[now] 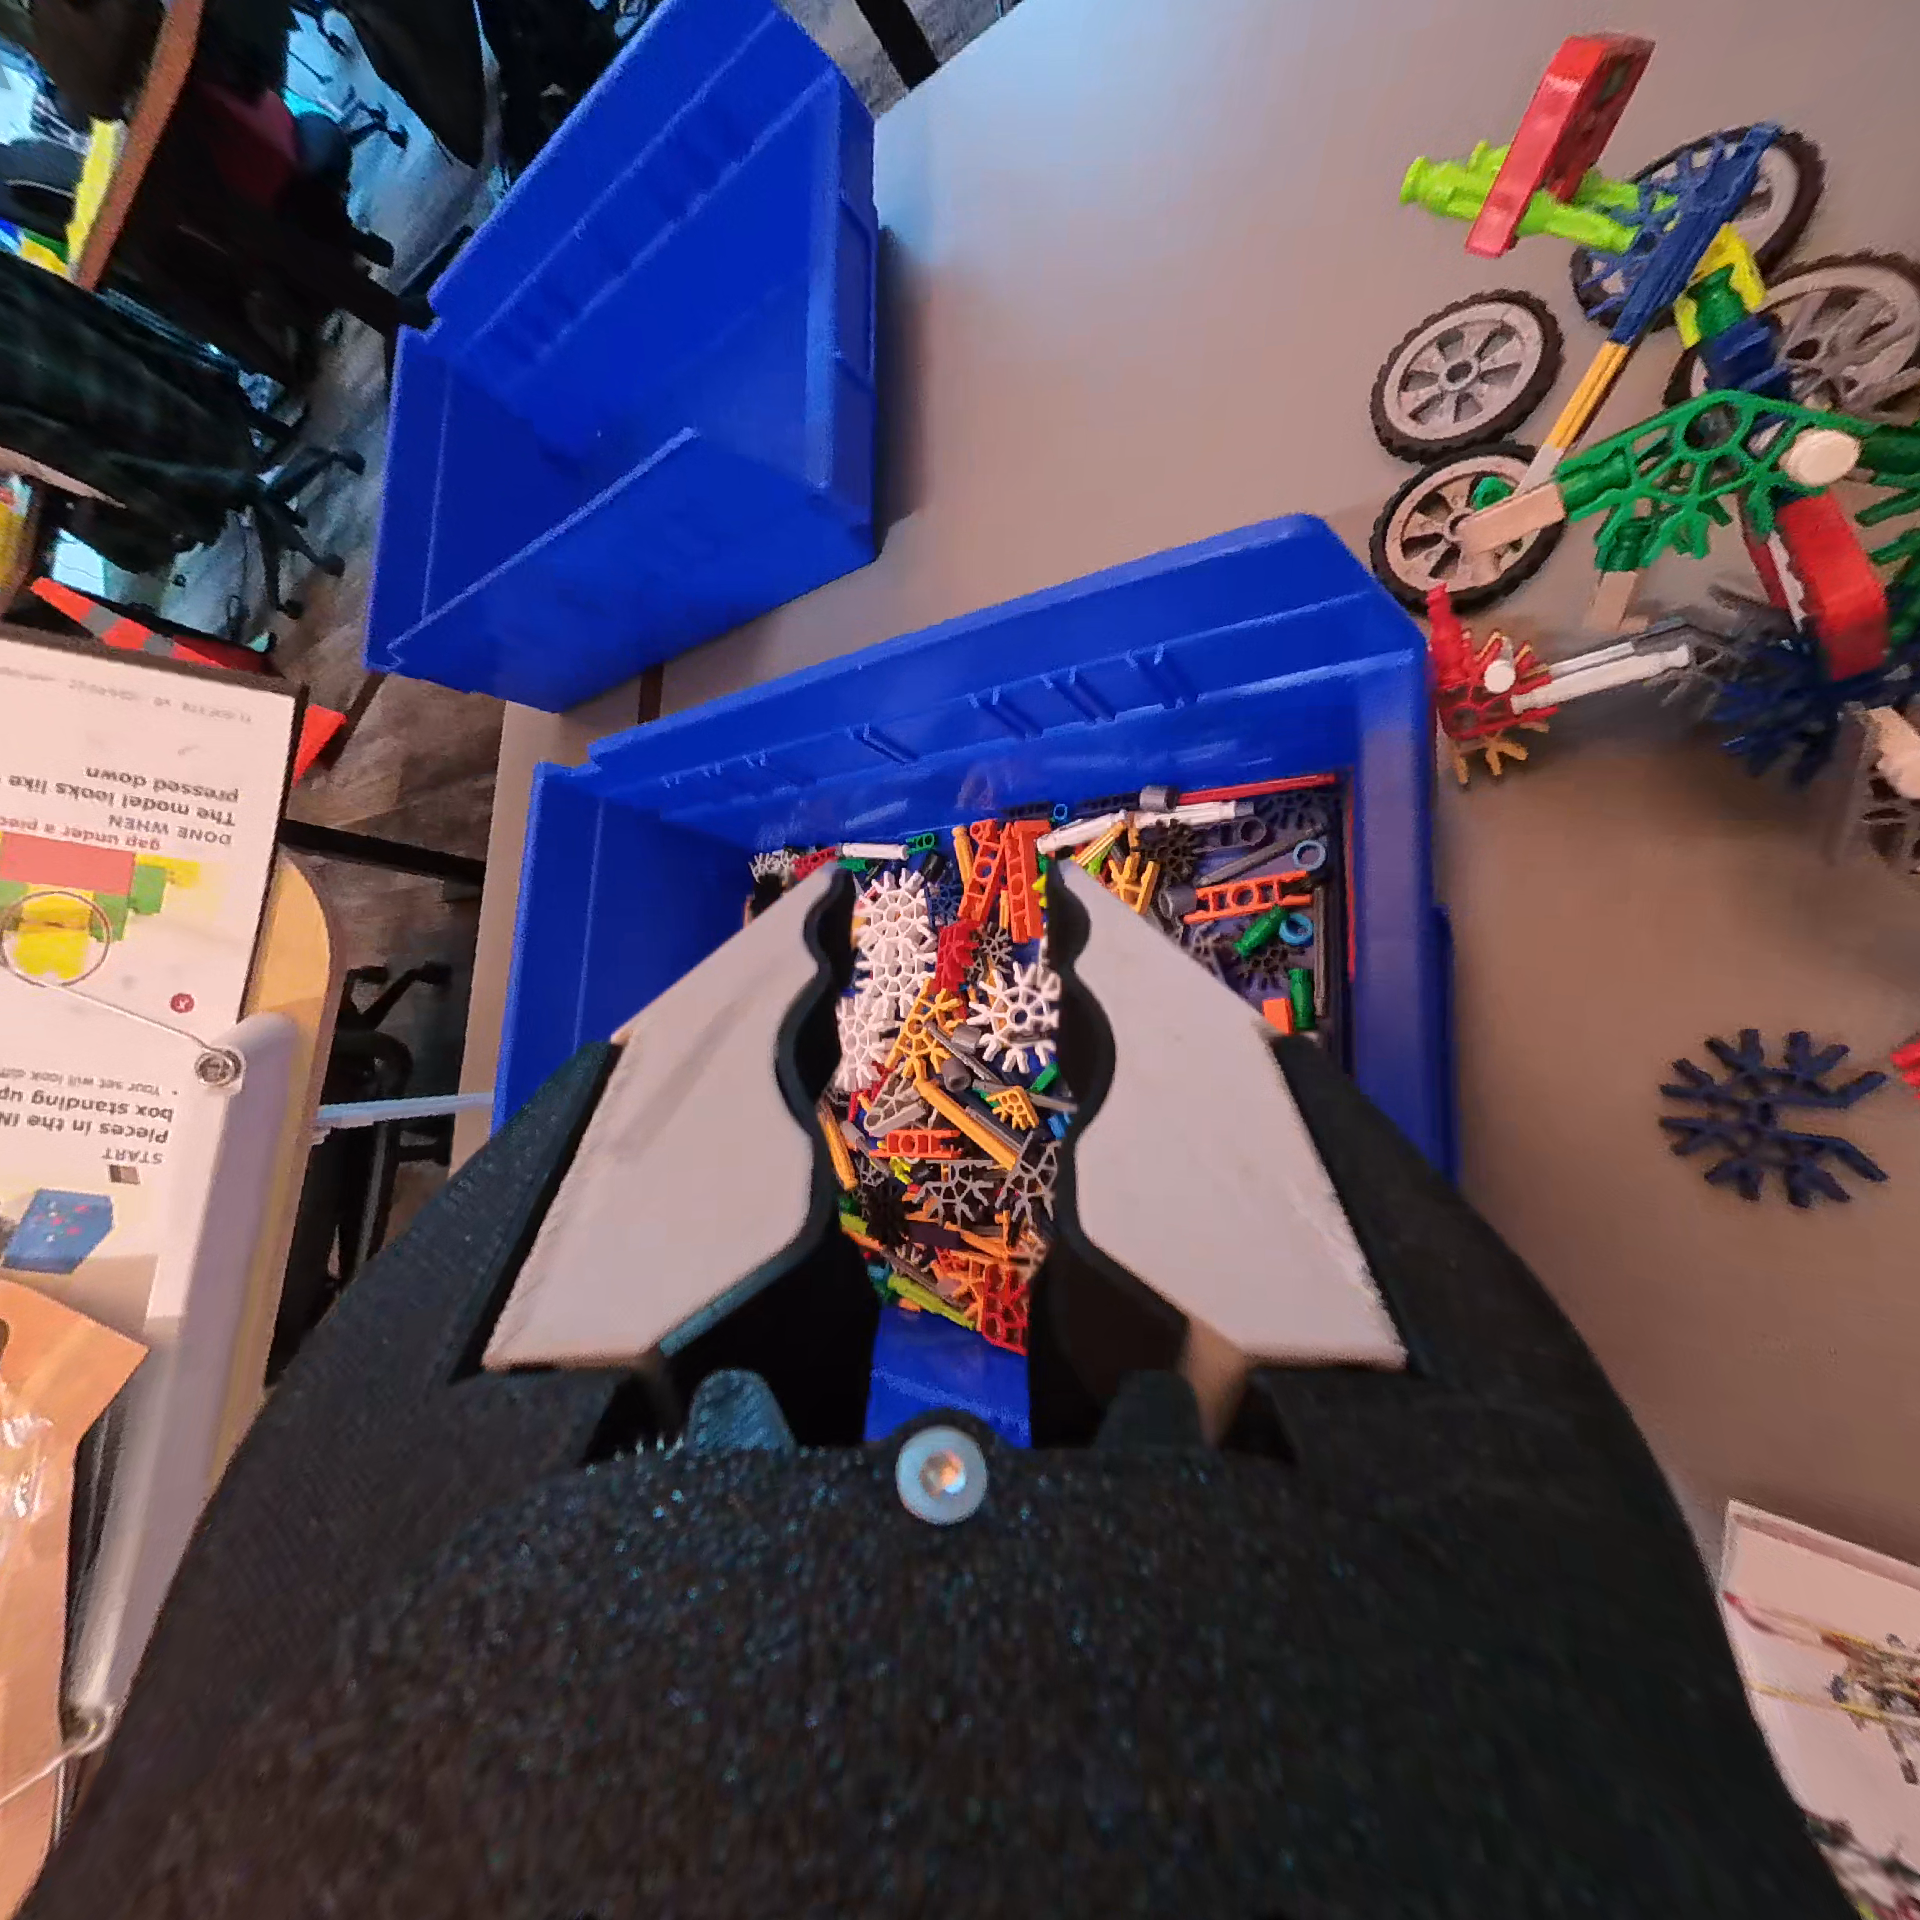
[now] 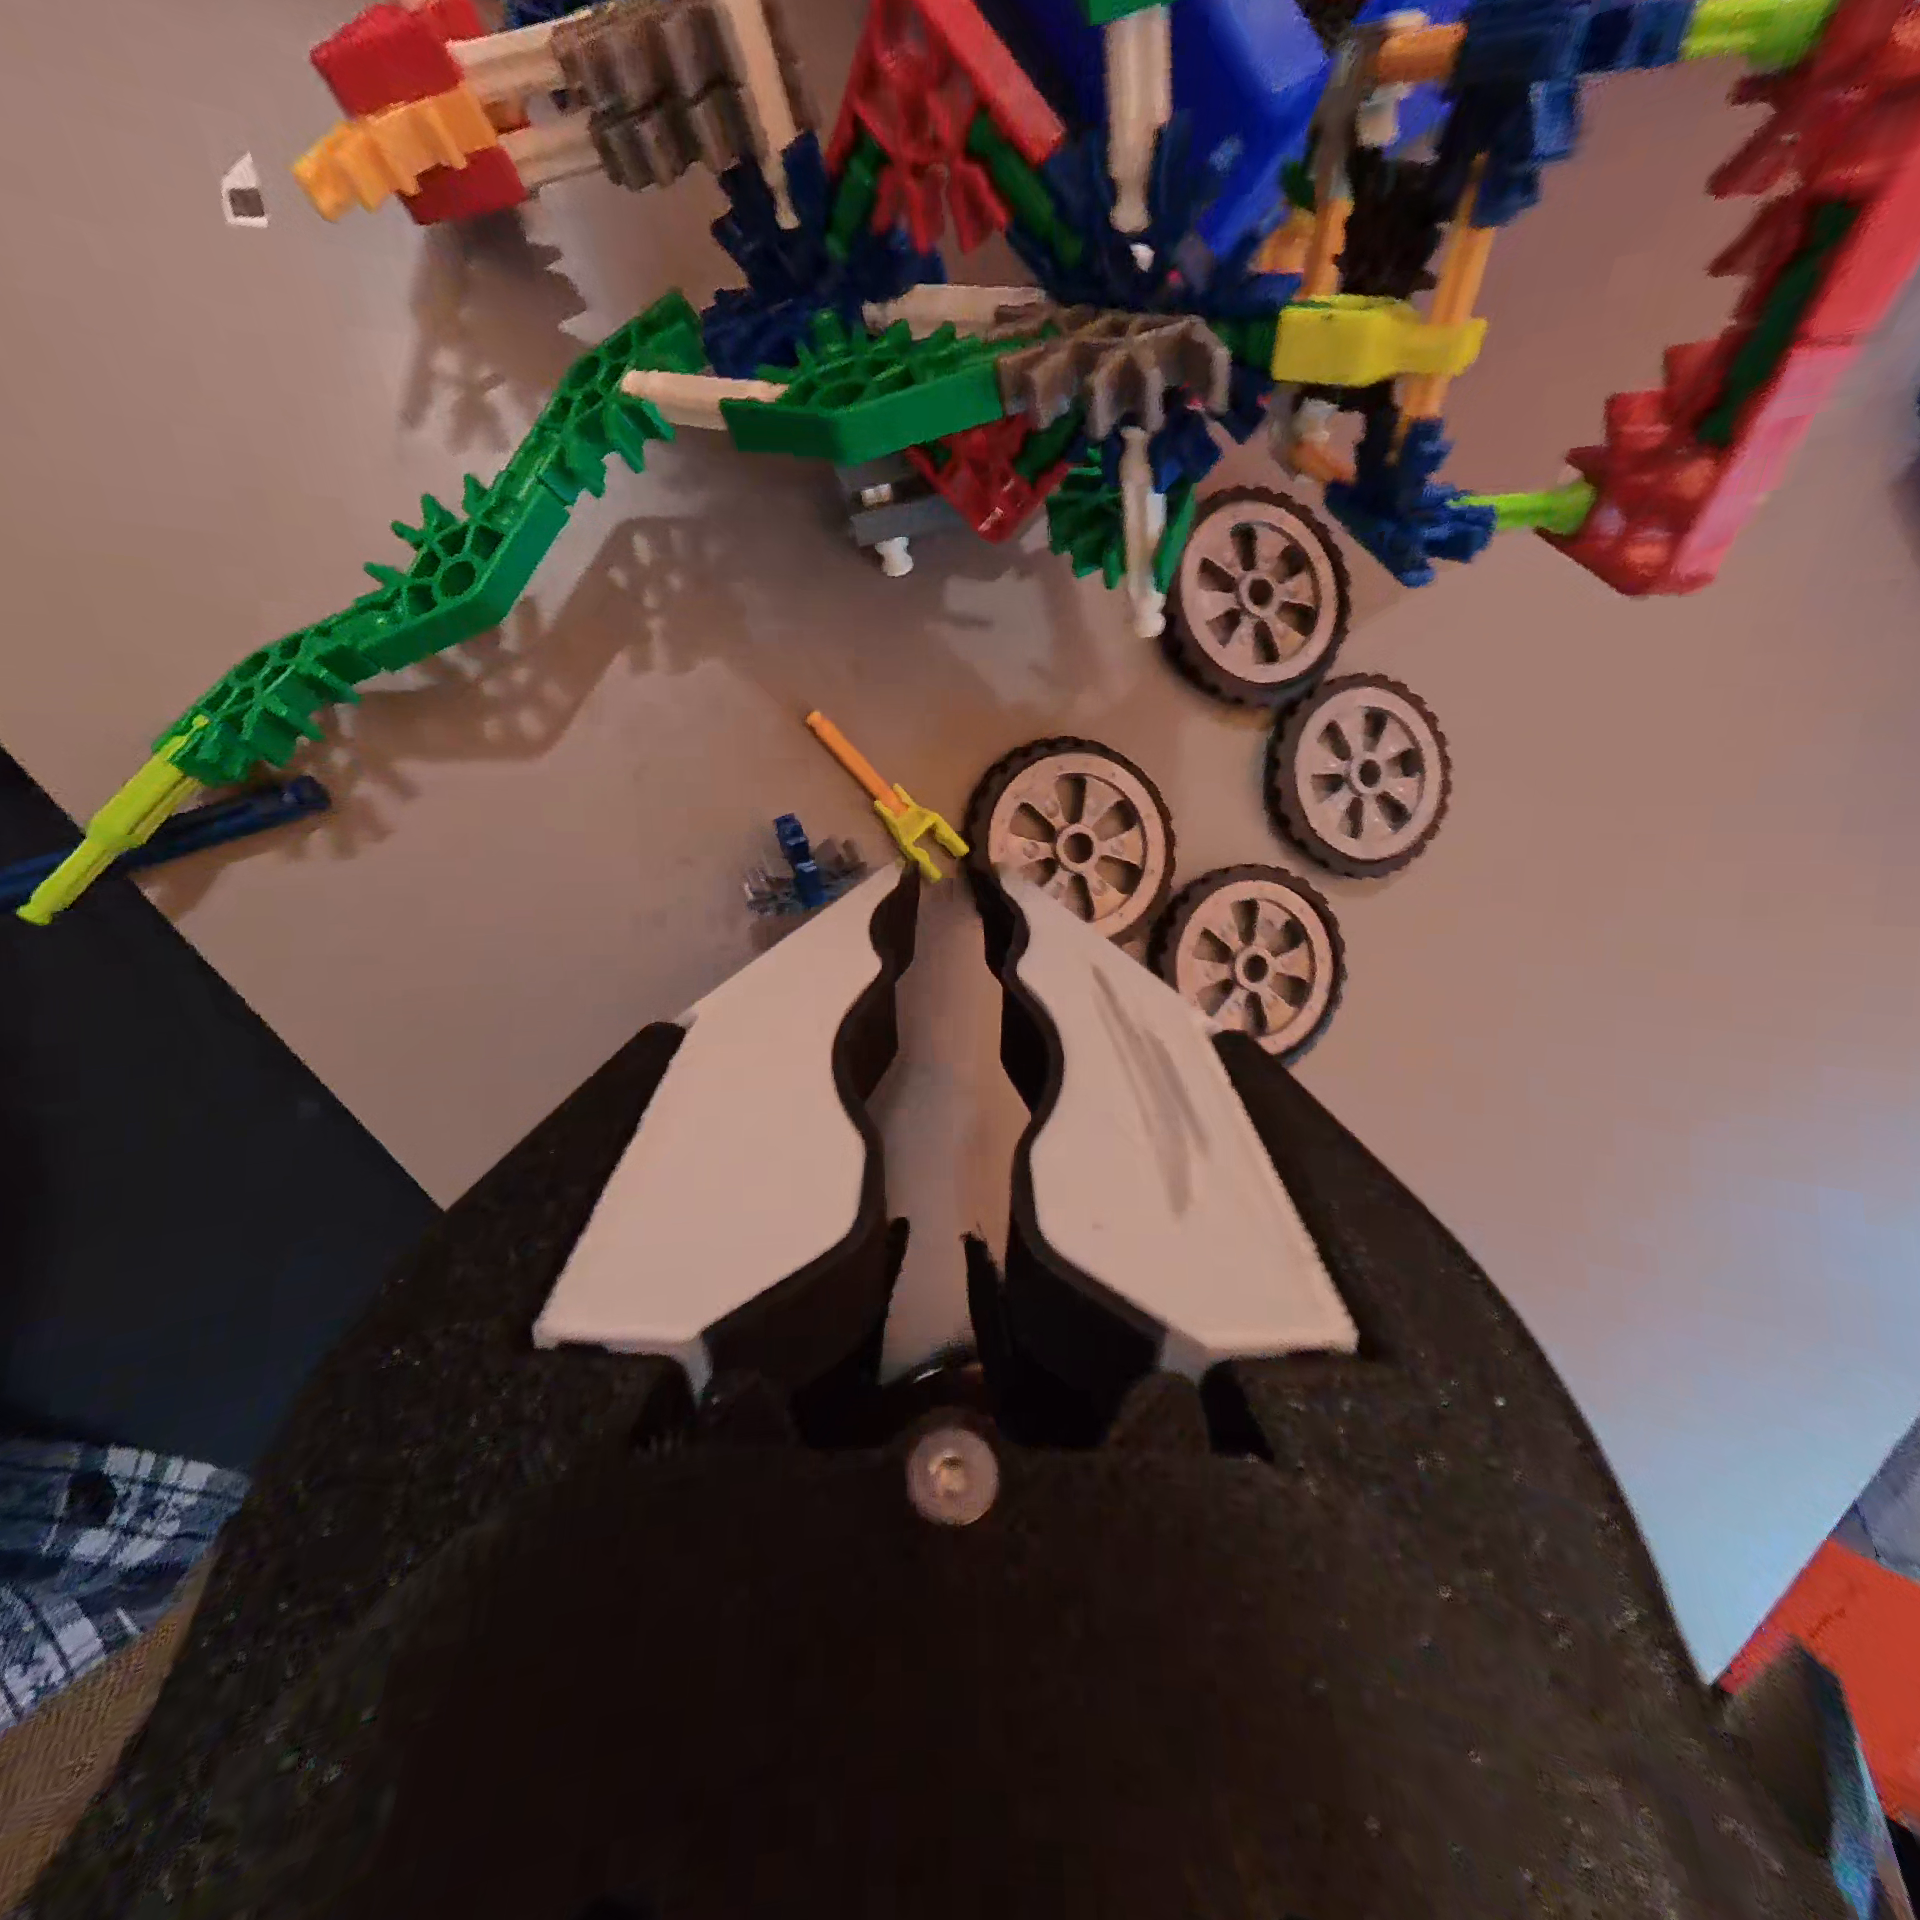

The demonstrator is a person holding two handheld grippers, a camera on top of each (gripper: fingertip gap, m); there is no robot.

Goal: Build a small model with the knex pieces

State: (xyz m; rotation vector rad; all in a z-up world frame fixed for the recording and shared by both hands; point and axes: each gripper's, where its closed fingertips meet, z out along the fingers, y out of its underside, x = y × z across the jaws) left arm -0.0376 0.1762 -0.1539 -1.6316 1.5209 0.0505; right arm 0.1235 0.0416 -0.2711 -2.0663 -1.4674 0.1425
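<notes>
My left gripper is open and empty, hovering over a blue bin filled with small coloured construction-toy rods and connectors. My right gripper hangs over the table with only a narrow gap between its jaws and nothing in it. Just past its tips lies a yellow clip connector on an orange rod. A grey wheel lies beside its right finger, and a small blue connector beside its left finger.
An empty blue bin lies on the far left. A large multicoloured rod-and-connector model with a green jointed arm stands beyond several loose wheels. A blue snowflake connector, an instruction sheet and a booklet are nearby. The grippers' ends are close to 25 cm from one another. Both grippers' tips are roughly 15 cm from the blue snowflake connector.
</notes>
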